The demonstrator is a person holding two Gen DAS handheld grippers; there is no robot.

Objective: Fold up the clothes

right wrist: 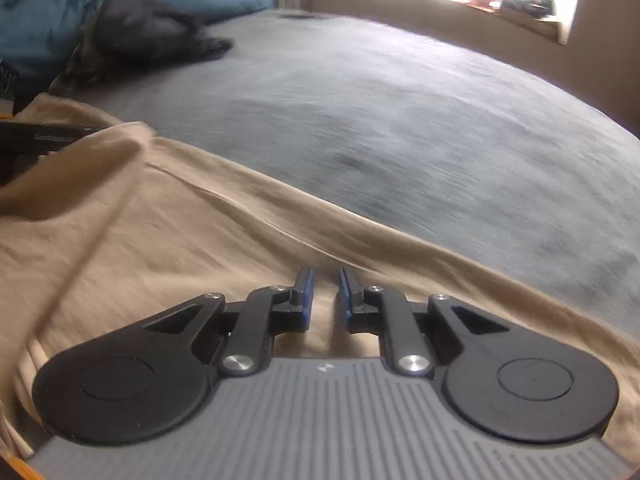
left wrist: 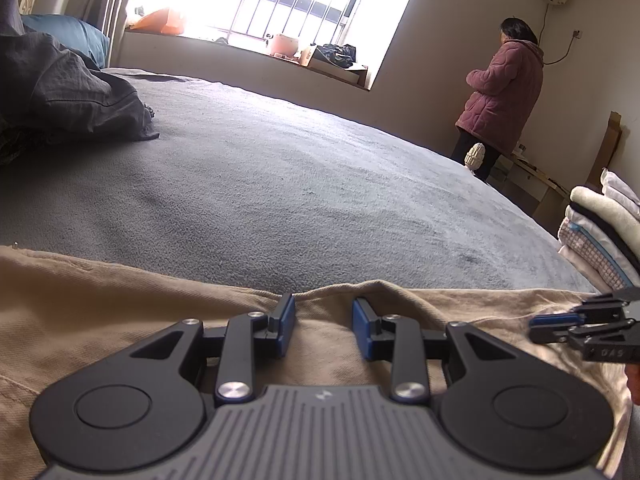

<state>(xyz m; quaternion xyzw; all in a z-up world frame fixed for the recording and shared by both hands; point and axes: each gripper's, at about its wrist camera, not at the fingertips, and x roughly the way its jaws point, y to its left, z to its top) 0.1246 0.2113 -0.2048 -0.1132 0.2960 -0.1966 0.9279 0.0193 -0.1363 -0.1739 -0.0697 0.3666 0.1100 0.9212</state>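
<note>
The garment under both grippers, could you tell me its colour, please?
Tan garment, plain, no pattern; clearest in the right wrist view.

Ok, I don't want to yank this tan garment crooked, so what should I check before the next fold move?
1. Left gripper open over the tan garment: ok.
2. Right gripper holding cloth: cannot tell; jaws narrowly apart, nothing visibly pinched.
3. Garment lying flat: not ok; a raised fold near its far left end.
4. Grey bedspread beyond the far edge bare: ok.
5. Folded stack clear of the garment: cannot tell.
</note>
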